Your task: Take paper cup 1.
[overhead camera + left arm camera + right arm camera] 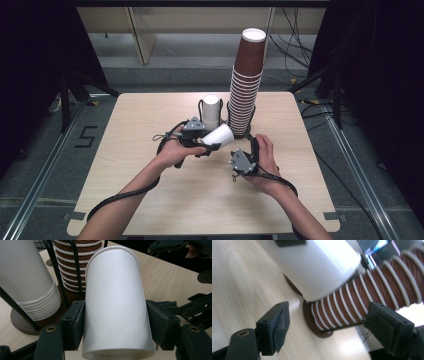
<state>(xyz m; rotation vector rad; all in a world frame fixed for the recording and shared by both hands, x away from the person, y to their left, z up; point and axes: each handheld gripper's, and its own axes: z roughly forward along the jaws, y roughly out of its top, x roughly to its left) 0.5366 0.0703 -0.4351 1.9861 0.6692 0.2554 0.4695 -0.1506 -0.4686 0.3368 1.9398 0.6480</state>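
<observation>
My left gripper (210, 140) (116, 326) is shut on a white paper cup (220, 135) (115, 295). The cup lies sideways, rim toward the stacks, with a pad pressed on each side of it. My right gripper (239, 155) (329, 327) hovers just right of it, open, with nothing between its pads. Past the right jaws I see the held white cup (319, 267) and the foot of the brown cup stack (367, 295). That tall brown stack (246, 85) (72, 267) stands in a wire holder. A shorter stack of white cups (211, 112) (27, 277) stands beside it.
The two cup holders stand at the back middle of the wooden table (150, 165). Both forearms come in from the near edge, trailing cables. Dark stands and cables lie on the floor around the table.
</observation>
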